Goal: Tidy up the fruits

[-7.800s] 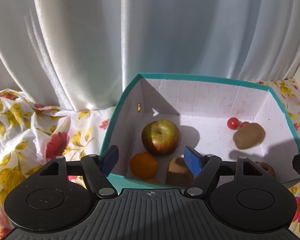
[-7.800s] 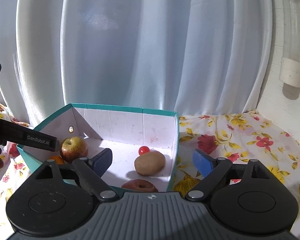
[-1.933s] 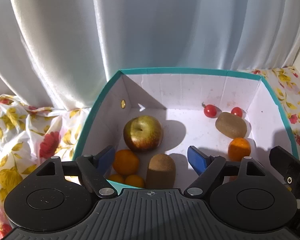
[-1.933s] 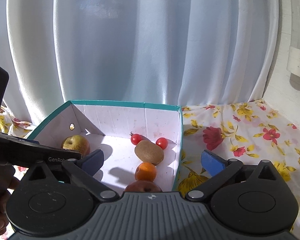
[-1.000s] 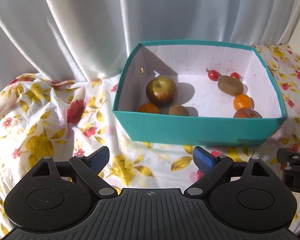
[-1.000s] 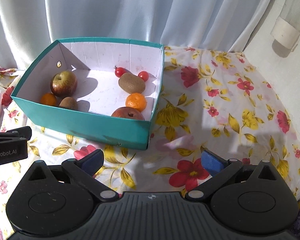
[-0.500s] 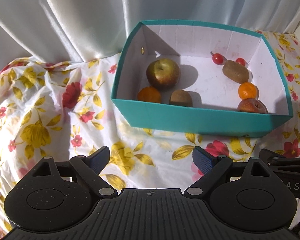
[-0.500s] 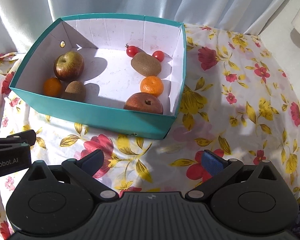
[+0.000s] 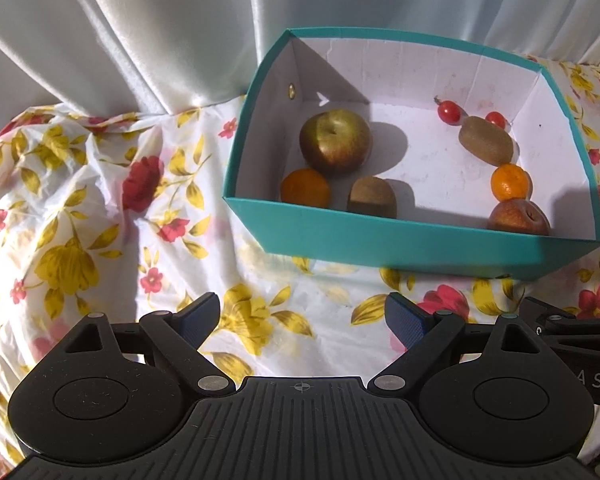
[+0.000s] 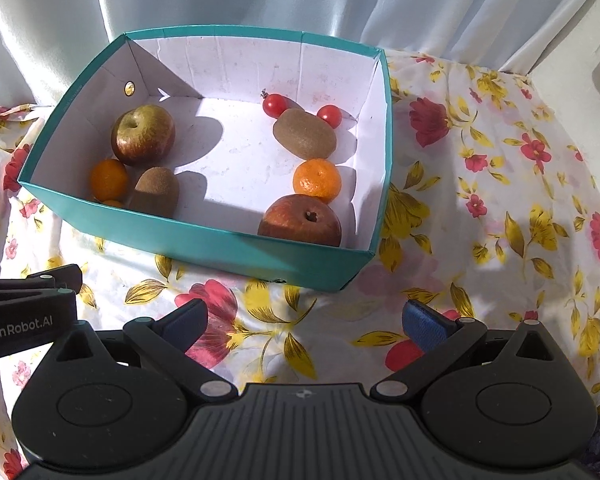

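A teal box (image 9: 380, 240) (image 10: 204, 240) with a white inside holds the fruit. At its left are a green-red apple (image 9: 334, 146) (image 10: 143, 135), an orange (image 9: 305, 193) (image 10: 109, 179) and a kiwi (image 9: 372, 198) (image 10: 156, 192). At its right a row runs back to front: two cherry tomatoes (image 10: 275, 105), a kiwi (image 10: 304, 134), an orange (image 10: 317, 181) and a red apple (image 10: 300, 222). My left gripper (image 9: 302, 318) and right gripper (image 10: 306, 322) are open and empty, above the cloth in front of the box.
A floral cloth (image 10: 500, 200) covers the surface around the box. White curtains (image 9: 140, 32) hang behind it. A white wall (image 10: 572, 80) stands at the right. The other gripper shows at each view's edge (image 9: 572, 332) (image 10: 24, 312).
Both grippers have pulled back out of the box and risen, so I look down on it from in front. The fruits have not moved in the last second.
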